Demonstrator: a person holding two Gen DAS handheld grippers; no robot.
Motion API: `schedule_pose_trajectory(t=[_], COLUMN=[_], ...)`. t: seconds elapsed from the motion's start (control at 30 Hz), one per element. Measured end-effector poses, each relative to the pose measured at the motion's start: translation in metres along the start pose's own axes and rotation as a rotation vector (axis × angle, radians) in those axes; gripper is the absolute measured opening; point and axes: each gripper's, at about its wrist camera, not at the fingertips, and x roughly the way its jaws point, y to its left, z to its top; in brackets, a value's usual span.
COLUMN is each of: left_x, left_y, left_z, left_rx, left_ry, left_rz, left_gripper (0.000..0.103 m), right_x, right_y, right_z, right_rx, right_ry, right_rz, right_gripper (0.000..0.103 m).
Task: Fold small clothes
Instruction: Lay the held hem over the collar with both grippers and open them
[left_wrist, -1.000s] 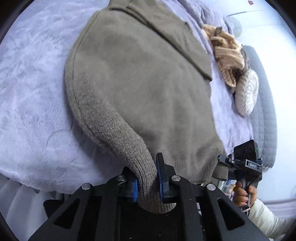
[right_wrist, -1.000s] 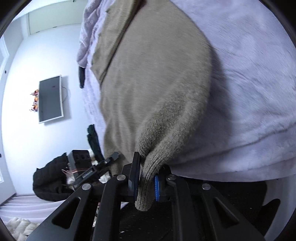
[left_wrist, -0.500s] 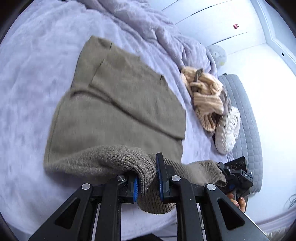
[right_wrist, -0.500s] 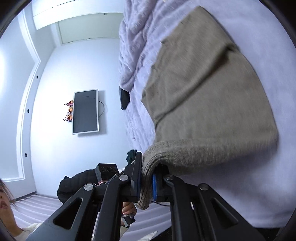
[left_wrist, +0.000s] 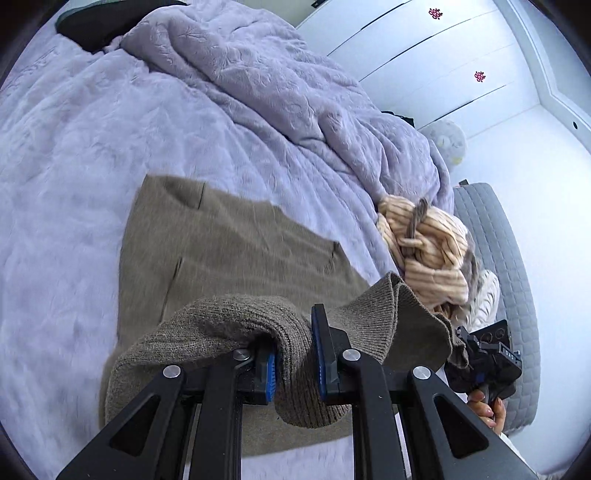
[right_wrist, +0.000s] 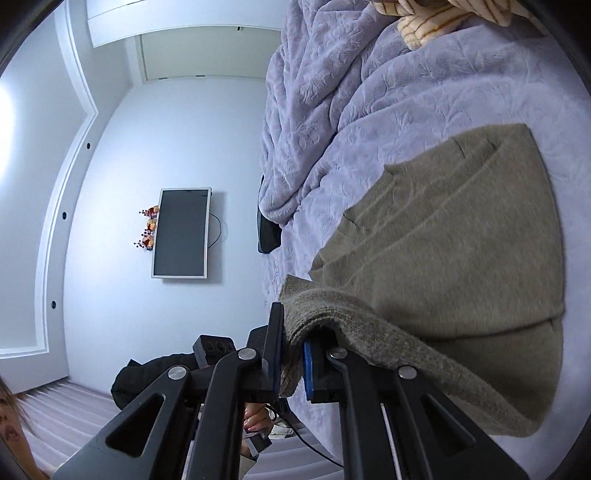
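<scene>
A grey-brown knit sweater (left_wrist: 229, 254) lies flat on the lilac bedspread (left_wrist: 81, 129), its sleeves folded across the body. My left gripper (left_wrist: 293, 354) is shut on the ribbed hem at one corner and holds it raised over the body. My right gripper (right_wrist: 291, 354) is shut on the hem's other corner (right_wrist: 314, 306), and the sweater (right_wrist: 461, 258) spreads to the right of it. The right gripper also shows in the left wrist view (left_wrist: 484, 358) at the far end of the lifted hem. The lifted hem hides the sweater's near part.
A bunched lilac blanket (left_wrist: 295, 92) lies across the far side of the bed. A cream striped garment (left_wrist: 424, 247) is piled to the right of the sweater, next to a grey quilted bench (left_wrist: 506, 266). A wall screen (right_wrist: 181, 232) hangs left of the bed.
Both grippers have lifted the sweater's hem from over the bed edge and carried it up over the sweater's body. The lower part now doubles over the rest.
</scene>
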Motion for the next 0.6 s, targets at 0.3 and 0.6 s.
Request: schedule_pose_trajectory(t=[0.3, 0.6], left_x=[0.069, 0.103], left_y=[0.023, 0.049], left_z=[0.040, 0.044], left_rx=[-0.036, -0.086], left_ry=[0.005, 0.082], left_rz=[0.132, 0.207], left_gripper=[0.017, 0.018], right_x=[0.037, 0.060], right_y=[-0.056, -0.106], right_z=[0.072, 0.100], right_rx=[0.099, 0.157], right_ry=[-0.037, -0.038], right_rz=[-0.089, -0.243], right_gripper=[0.010, 0.010])
